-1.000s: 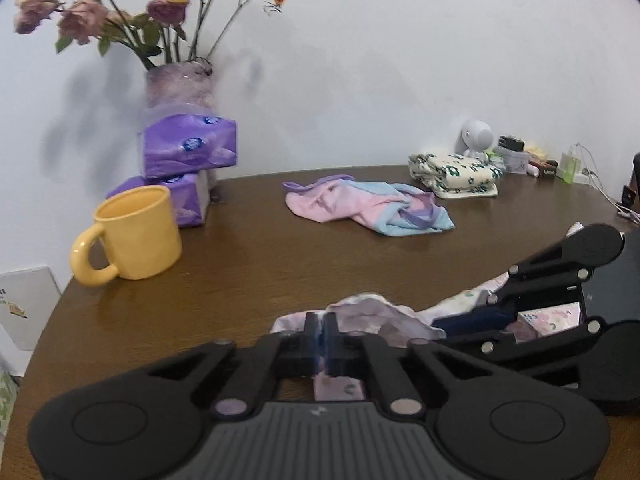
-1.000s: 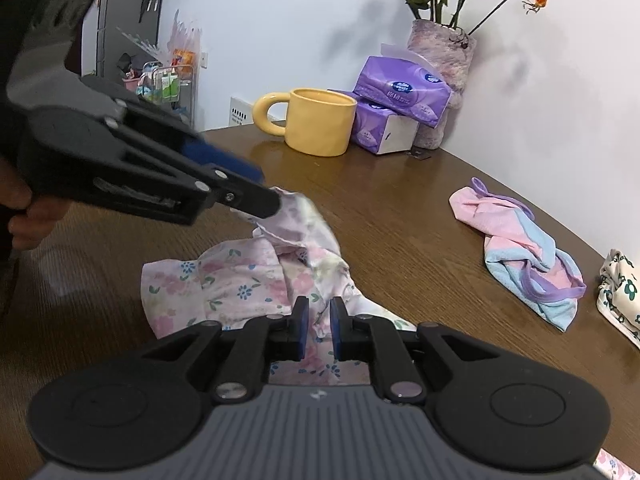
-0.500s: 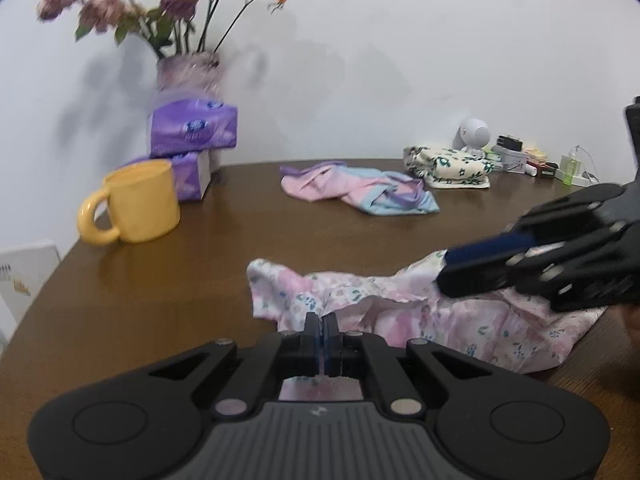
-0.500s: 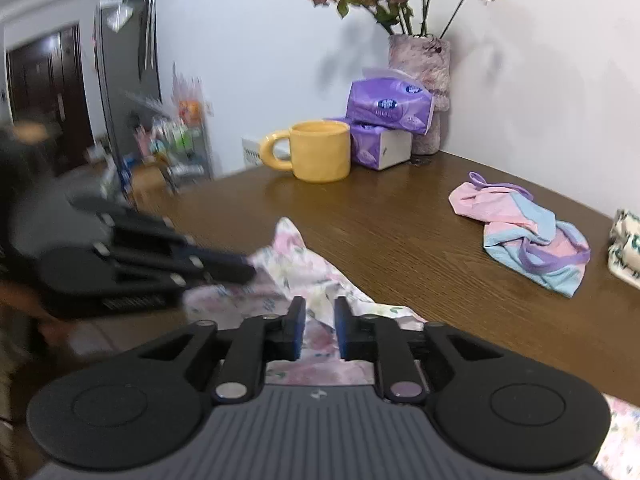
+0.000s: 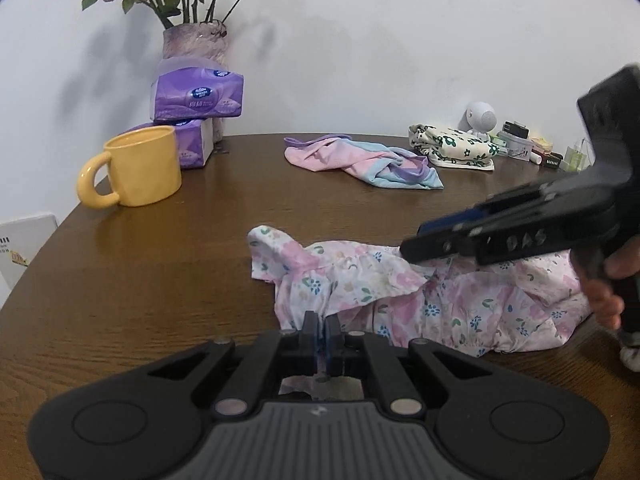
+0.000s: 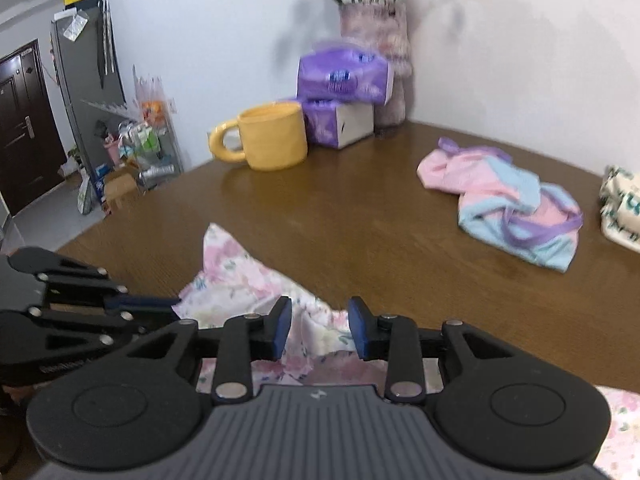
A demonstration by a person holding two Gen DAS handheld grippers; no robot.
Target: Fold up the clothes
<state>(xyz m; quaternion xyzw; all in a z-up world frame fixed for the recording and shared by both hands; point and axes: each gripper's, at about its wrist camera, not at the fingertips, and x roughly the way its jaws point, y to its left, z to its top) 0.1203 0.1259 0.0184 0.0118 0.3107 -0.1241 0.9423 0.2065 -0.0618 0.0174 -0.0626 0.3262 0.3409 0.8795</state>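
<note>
A pink floral garment [image 5: 400,292] lies crumpled and spread on the brown round table [image 5: 180,264]. My left gripper [image 5: 320,328] is shut on the garment's near edge, low over the table. In the right wrist view it shows at the cloth's left edge [image 6: 176,302]. My right gripper [image 6: 320,330] has its jaws opening. A fold of the floral garment [image 6: 240,284] lies between the blue pads [image 6: 282,326], and they do not press on it. In the left wrist view the right gripper [image 5: 412,242] hovers over the garment's right part, held by a hand [image 5: 604,288].
A yellow mug [image 5: 136,172], two purple tissue packs [image 5: 198,94] and a vase of flowers [image 5: 196,40] stand at the back left. A pink and blue garment [image 5: 360,158] and a folded cream flowered one [image 5: 452,146] lie at the back. Small items [image 5: 520,142] sit by the wall.
The floral garment went from held up in a bunch to spread on the table. The right gripper's jaws have parted and let the cloth go. The left gripper stayed shut.
</note>
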